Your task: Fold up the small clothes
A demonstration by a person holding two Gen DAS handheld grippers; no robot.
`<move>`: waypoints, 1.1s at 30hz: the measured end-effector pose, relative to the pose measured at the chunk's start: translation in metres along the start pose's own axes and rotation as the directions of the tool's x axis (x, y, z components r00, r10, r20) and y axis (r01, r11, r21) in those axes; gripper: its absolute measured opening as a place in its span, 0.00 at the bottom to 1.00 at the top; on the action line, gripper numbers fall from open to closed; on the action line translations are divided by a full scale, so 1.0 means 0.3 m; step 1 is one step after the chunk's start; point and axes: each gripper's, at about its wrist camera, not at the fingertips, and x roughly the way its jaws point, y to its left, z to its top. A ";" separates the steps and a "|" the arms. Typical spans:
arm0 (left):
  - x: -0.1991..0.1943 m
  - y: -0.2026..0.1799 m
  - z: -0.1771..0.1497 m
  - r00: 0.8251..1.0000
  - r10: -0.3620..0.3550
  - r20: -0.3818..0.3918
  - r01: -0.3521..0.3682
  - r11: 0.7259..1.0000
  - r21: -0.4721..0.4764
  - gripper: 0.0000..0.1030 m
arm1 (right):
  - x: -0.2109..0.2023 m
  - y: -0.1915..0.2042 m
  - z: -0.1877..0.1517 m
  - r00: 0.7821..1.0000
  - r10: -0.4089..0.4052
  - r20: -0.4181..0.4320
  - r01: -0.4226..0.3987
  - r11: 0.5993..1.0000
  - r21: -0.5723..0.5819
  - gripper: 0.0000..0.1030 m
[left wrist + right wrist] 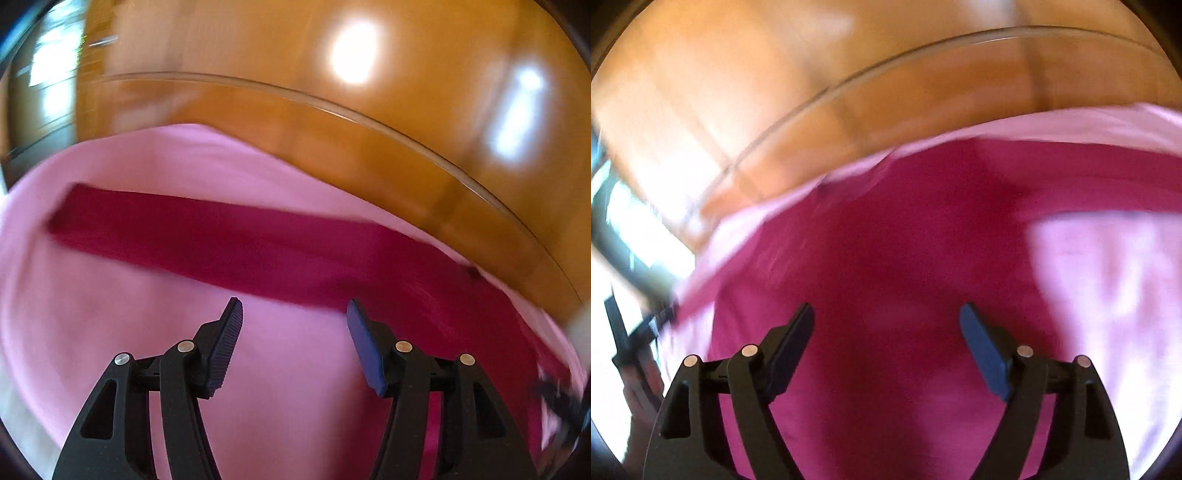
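A light pink garment with a dark magenta band lies spread on a wooden table. In the left wrist view the band runs from the left toward the lower right. My left gripper hovers over the pink cloth just below the band, jaws apart with nothing between them. In the right wrist view the magenta cloth fills the middle, with pink cloth to its right and a pink edge above it. My right gripper stands open over the magenta part, holding nothing. Both views are motion-blurred.
The table carries a glass top whose curved edge arcs beyond the garment. Bright light patches reflect on the wood. A dark frame-like object shows at the left edge of the right wrist view.
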 end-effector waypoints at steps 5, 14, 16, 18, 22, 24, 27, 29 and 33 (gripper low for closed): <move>0.015 -0.259 -0.152 0.987 -0.141 -0.076 0.152 0.972 0.181 0.56 | -0.182 -0.420 0.091 0.987 -0.117 0.111 0.073 0.938 0.339 0.57; 0.106 -0.377 -0.306 0.973 -0.120 -0.196 0.172 0.946 0.273 0.56 | -0.338 -0.928 0.201 0.930 -0.307 0.200 0.092 0.724 0.684 0.48; 0.118 -0.380 -0.307 0.974 -0.112 -0.196 0.166 0.945 0.282 0.56 | -0.343 -0.987 0.236 0.923 -0.326 0.204 0.090 0.699 0.709 0.45; 0.117 -0.383 -0.306 0.974 -0.111 -0.200 0.165 0.945 0.281 0.58 | -0.335 -1.004 0.269 0.915 -0.357 0.190 0.123 0.693 0.710 0.43; 0.126 -0.390 -0.296 0.974 -0.100 -0.204 0.155 0.949 0.275 0.62 | -0.298 -0.995 0.360 0.892 -0.434 0.125 0.259 0.718 0.646 0.39; 0.123 -0.392 -0.294 0.974 -0.097 -0.205 0.153 0.950 0.273 0.63 | -0.289 -0.995 0.378 0.889 -0.447 0.097 0.307 0.741 0.597 0.24; 0.132 -0.396 -0.286 0.972 -0.101 -0.213 0.156 0.952 0.262 0.63 | -0.292 -0.915 0.394 0.895 -0.433 0.110 0.321 0.796 0.513 0.12; 0.130 -0.390 -0.282 0.970 -0.109 -0.219 0.164 0.954 0.250 0.63 | -0.288 -0.831 0.413 0.903 -0.408 0.131 0.314 0.839 0.445 0.10; 0.128 -0.374 -0.267 0.963 -0.135 -0.235 0.186 0.960 0.211 0.63 | -0.240 -0.628 0.439 0.937 -0.312 0.157 0.254 0.917 0.307 0.10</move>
